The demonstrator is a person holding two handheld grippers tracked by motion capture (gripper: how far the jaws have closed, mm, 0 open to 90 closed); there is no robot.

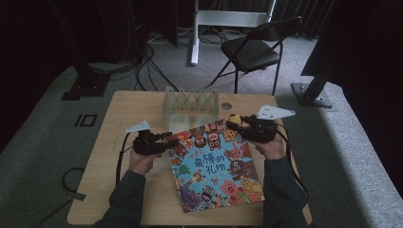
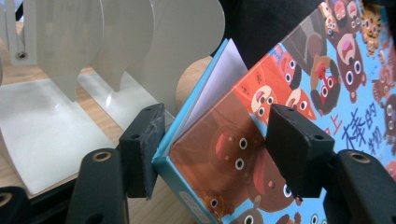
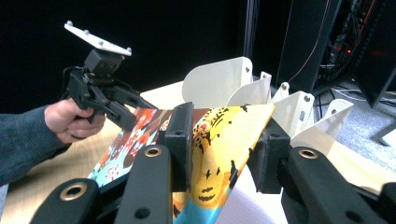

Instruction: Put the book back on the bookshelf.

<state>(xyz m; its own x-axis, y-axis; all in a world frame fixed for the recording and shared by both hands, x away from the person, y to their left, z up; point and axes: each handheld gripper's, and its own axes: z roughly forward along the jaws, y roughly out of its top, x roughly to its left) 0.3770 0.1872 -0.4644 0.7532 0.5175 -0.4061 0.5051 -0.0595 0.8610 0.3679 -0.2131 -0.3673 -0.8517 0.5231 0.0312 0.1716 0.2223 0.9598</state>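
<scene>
Right now we have a picture book (image 1: 216, 164) on the wooden table (image 1: 119, 142), lying just in front of the white divider rack (image 1: 190, 105), its long axis running from the rack's side back toward us at a slant, so that the far corners point one toward each hand. Our left gripper (image 1: 167, 138) sits at the book's near-left far corner; in the left gripper view the jaws straddle that corner (image 2: 219, 154), one pad against the spine edge and the other over the cover, and the cover there is lifted clear of the pages, though we cannot tell whether the pads truly press. Our right gripper (image 1: 234, 122) is at the opposite far corner, nearest the rack, and in the right gripper view its jaws bracket the raised yellow corner (image 3: 224, 140) of the cover closely; whether they clamp it or merely flank it we cannot tell either. We judge that the coming move turns on the rack lying straight beyond the book's far edge: both hands are about equally near, and the book would have to be raised upright and swung so its spine lines up with a slot between the dividers.
</scene>
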